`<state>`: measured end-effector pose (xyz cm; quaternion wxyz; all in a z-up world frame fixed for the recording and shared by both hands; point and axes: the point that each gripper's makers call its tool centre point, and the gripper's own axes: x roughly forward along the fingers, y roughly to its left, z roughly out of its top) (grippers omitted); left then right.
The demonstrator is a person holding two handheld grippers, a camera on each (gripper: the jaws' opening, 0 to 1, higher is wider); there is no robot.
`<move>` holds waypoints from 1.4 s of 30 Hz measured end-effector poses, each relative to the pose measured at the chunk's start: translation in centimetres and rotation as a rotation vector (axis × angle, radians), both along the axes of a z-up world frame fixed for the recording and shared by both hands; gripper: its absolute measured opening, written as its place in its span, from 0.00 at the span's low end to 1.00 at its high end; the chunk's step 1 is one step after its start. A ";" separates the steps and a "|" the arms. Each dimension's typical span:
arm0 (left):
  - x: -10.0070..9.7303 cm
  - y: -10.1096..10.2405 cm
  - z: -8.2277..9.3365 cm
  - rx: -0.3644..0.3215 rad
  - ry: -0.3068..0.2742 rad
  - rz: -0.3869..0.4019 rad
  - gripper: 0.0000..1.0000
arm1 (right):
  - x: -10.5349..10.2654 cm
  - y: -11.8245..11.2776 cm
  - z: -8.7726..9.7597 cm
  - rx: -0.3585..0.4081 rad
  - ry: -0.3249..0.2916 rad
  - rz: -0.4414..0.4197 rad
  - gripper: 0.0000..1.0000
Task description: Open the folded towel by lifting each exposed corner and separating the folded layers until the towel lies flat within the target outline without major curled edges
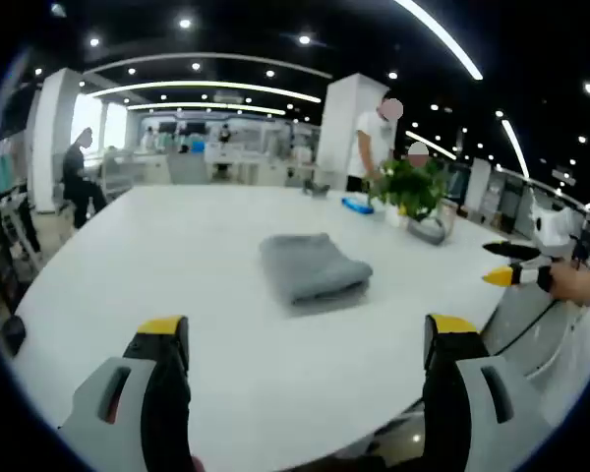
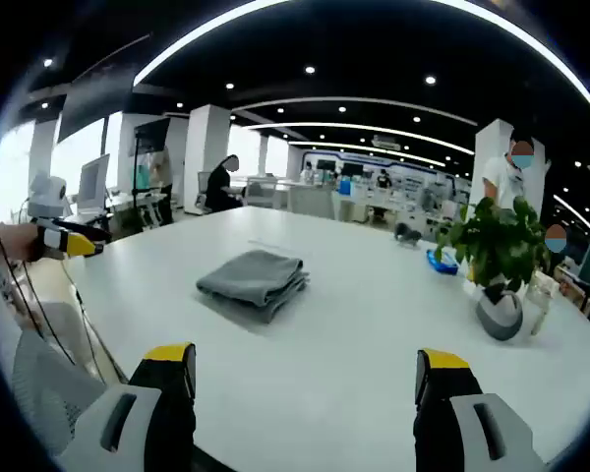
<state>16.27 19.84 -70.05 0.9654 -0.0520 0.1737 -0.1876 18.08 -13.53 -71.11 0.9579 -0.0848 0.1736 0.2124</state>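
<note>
A grey folded towel (image 1: 313, 267) lies near the middle of the white table (image 1: 177, 256). My left gripper (image 1: 307, 334) hangs open above the table's near edge, well short of the towel, its yellow-tipped jaws wide apart with nothing between them. From the other side, the towel (image 2: 254, 278) lies ahead and a little left of my right gripper (image 2: 305, 359), which is also open and empty. The right gripper (image 1: 497, 264) enters the left gripper view at the right edge, held by a hand (image 1: 578, 285). In the right gripper view the left gripper (image 2: 88, 238) shows at the left edge.
A potted plant (image 1: 413, 192) in a grey pot (image 2: 499, 315) stands on the table beyond the towel, with a blue object (image 1: 357, 205) beside it. A person (image 1: 374, 143) stands behind the table and another (image 1: 79, 172) is at the far left. Cables (image 2: 39, 305) hang near the table edge.
</note>
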 end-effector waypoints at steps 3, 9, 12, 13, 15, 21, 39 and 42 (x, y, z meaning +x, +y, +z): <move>0.0 0.0 0.0 -0.003 0.000 -0.002 0.99 | 0.0 0.0 -0.1 0.000 0.003 -0.002 0.92; 0.0 0.0 0.1 0.004 -0.003 0.001 0.99 | -0.2 0.3 -0.3 -0.023 0.008 0.008 0.93; -0.1 0.0 -0.1 0.008 0.001 0.000 0.99 | -0.2 0.4 -0.5 -0.017 0.017 0.013 0.93; -0.2 0.2 -0.2 0.015 0.001 0.003 0.99 | -0.3 0.4 -0.4 -0.017 0.017 0.013 0.93; -0.3 0.3 -0.2 0.018 0.003 0.005 0.99 | -0.2 0.3 -0.4 -0.015 0.016 0.012 0.93; -0.4 0.5 -0.5 0.023 0.009 0.010 0.99 | -0.3 0.5 -0.4 -0.001 0.020 0.017 0.92; -0.1 -2.0 -0.9 0.043 0.022 -0.029 0.99 | -0.7 1.5 -0.3 0.016 0.025 0.073 0.83; 0.2 -2.6 -1.0 0.052 0.021 -0.039 0.99 | -0.7 1.7 -0.3 0.018 0.025 0.084 0.83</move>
